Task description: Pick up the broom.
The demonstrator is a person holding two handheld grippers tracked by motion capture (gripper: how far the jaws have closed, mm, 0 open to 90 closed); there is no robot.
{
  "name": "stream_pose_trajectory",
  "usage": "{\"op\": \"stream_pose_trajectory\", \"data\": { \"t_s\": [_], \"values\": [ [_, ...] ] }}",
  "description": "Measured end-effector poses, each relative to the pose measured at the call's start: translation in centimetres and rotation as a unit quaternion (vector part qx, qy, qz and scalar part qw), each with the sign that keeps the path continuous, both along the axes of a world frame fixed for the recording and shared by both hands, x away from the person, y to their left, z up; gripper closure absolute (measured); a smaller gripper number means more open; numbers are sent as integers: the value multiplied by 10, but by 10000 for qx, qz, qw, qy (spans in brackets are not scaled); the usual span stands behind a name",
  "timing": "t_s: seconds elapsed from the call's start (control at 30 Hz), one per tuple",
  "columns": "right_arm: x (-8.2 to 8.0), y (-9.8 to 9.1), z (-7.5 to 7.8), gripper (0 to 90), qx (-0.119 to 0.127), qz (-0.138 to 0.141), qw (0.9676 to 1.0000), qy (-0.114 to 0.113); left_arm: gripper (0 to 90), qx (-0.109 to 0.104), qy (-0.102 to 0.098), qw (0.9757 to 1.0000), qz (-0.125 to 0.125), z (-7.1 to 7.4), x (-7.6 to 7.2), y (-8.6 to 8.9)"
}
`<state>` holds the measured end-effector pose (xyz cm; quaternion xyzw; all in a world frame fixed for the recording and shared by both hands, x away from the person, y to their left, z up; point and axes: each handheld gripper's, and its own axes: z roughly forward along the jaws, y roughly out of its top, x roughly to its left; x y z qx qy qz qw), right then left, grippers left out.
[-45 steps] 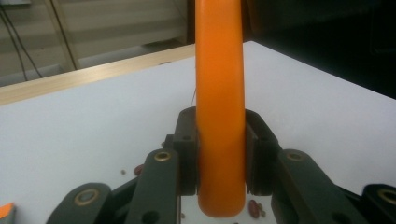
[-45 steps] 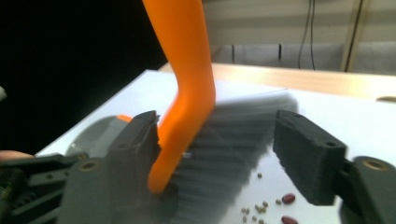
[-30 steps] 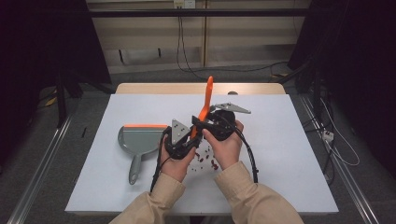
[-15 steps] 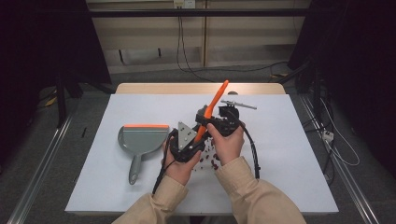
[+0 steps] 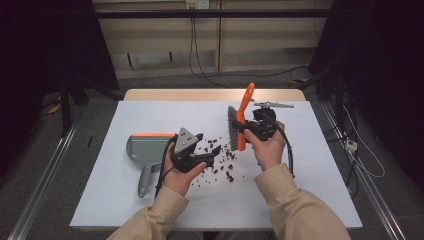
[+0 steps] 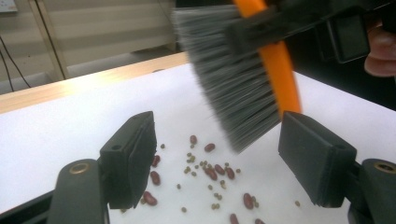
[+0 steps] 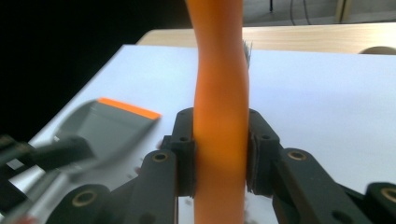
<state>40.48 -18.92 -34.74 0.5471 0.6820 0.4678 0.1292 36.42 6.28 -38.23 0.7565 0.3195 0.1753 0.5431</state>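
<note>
A: Item one, my right gripper (image 5: 243, 131)?
B: Clenched on the brush (image 5: 239, 119) by its orange handle (image 7: 220, 116); the jaws have just been closing and both pads now press the handle's sides. The brush stands nearly upright, bristles (image 6: 233, 74) hanging just above the table (image 5: 310, 180), right of centre.

A: Item two, my left gripper (image 5: 212, 151)?
B: Released. The jaws have just been opening and nothing sits between them. In the left gripper view they stand apart over the beans, the bristles hanging beyond them.

A: Item three, beans (image 5: 220, 159)?
B: Dark red ones and smaller greenish ones, scattered loose on the table between my two hands, directly under and in front of the left jaws.

A: Item four, dustpan (image 5: 145, 150)?
B: Grey, with an orange lip, lying flat on the table just left of my left hand (image 5: 177, 175), its handle pointing toward me. Whether the hand touches it, I cannot tell.
</note>
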Motion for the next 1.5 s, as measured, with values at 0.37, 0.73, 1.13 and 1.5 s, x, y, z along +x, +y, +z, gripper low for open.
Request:
{"op": "stream_pose_trajectory", "data": {
  "t_s": [0.37,0.73,1.13,1.5],
  "values": [
    [-4,-41,-5,695,-979,285,9932,557,152,141,-73,9998,-125,10,0,35],
    [4,-55,-26,695,-1361,302,9830,1198,144,199,-40,9998,7,8,4,75],
    [25,-38,-60,701,-1465,293,9831,1055,140,203,110,9994,274,-8,9,98],
    [8,-48,-54,590,-1331,264,9880,743,140,164,187,9993,264,-13,9,103]
  ]
}}
